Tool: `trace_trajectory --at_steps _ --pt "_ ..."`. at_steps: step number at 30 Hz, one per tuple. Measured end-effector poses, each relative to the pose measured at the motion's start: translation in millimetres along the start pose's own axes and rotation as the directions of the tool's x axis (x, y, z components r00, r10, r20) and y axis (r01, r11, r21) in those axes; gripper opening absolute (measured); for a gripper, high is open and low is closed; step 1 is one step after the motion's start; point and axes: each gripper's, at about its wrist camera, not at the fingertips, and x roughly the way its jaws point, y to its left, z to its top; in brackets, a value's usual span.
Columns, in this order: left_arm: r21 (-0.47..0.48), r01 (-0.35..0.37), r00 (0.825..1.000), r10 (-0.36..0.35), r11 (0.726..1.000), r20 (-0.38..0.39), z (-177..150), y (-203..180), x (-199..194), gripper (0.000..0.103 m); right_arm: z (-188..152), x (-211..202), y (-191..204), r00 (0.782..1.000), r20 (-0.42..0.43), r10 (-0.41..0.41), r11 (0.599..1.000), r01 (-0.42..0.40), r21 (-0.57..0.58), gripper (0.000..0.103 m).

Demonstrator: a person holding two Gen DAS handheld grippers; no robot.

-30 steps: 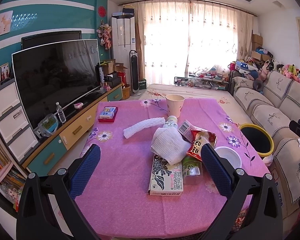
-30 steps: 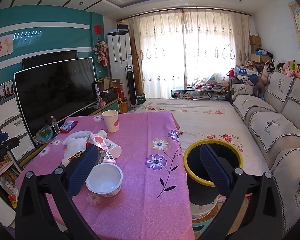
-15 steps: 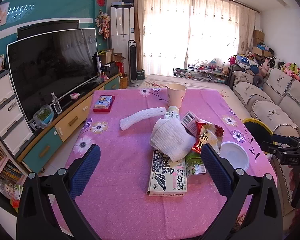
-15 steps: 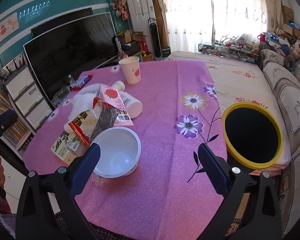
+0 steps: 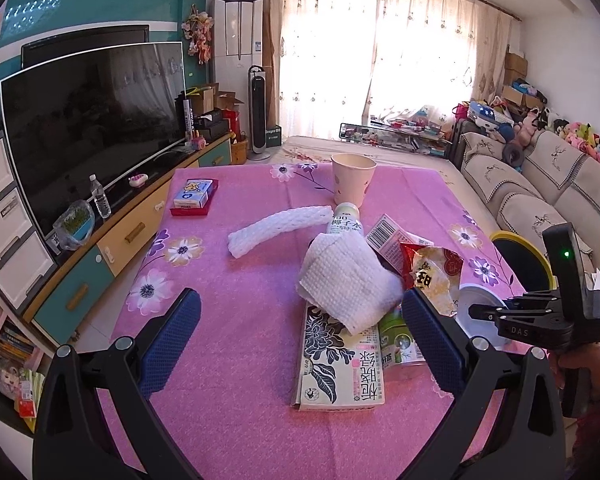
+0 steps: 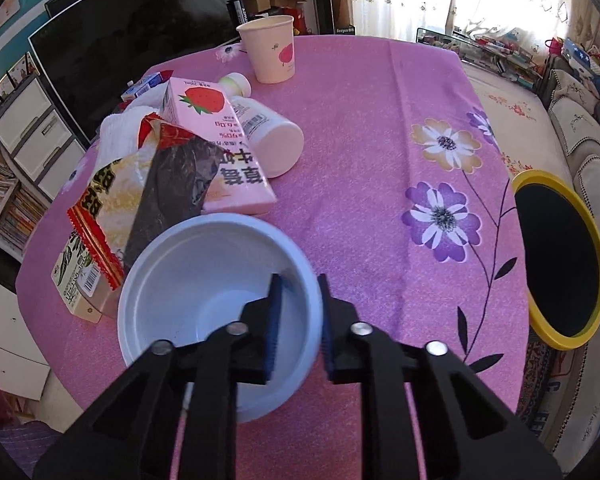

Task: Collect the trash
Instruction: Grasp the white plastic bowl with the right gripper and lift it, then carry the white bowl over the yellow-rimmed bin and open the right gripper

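A pile of trash lies on the pink tablecloth [image 5: 236, 360]: a white tissue [image 5: 345, 280], a flowered carton [image 5: 339, 364], a red snack bag [image 5: 435, 276], a pink strawberry milk carton [image 6: 212, 136], a white bottle [image 6: 268, 136] and a paper cup [image 6: 270, 48]. My right gripper [image 6: 300, 312] is shut on the right rim of a white plastic bowl [image 6: 204, 292], one finger inside, one outside. My left gripper [image 5: 300, 332] is open and empty, above the near table edge, in front of the pile. A yellow-rimmed bin [image 6: 559, 256] stands right of the table.
A white foam net sleeve [image 5: 278, 230] and a small blue box on a red tray [image 5: 194, 196] lie further back on the table. A TV [image 5: 92, 128] and cabinet line the left wall. A sofa [image 5: 539, 200] runs along the right.
My right gripper dropped toward the table, moved left onto the white bowl and closed on its rim. My left gripper came slightly closer to the pile and stayed open.
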Motion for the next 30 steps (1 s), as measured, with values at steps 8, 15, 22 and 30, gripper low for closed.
trace_trajectory --at_steps 8,15,22,30 --pt "0.02 0.022 1.0 -0.022 1.0 -0.013 1 -8 9 0.099 1 -30 -17 0.998 0.044 0.049 0.998 -0.05 0.039 0.008" --pt "0.049 0.044 0.999 -0.043 0.998 -0.023 2 -23 13 0.099 4 -77 -103 0.985 0.136 -0.104 0.974 0.074 0.213 0.008" --pt "0.092 0.06 0.998 -0.056 0.994 -0.037 2 -47 19 0.099 6 -59 -218 0.943 0.029 -0.333 0.874 0.297 0.385 0.008" --pt "0.126 0.068 0.997 -0.062 0.99 -0.051 7 -77 27 0.099 15 7 -291 0.919 -0.125 -0.373 0.812 0.389 0.436 0.008"
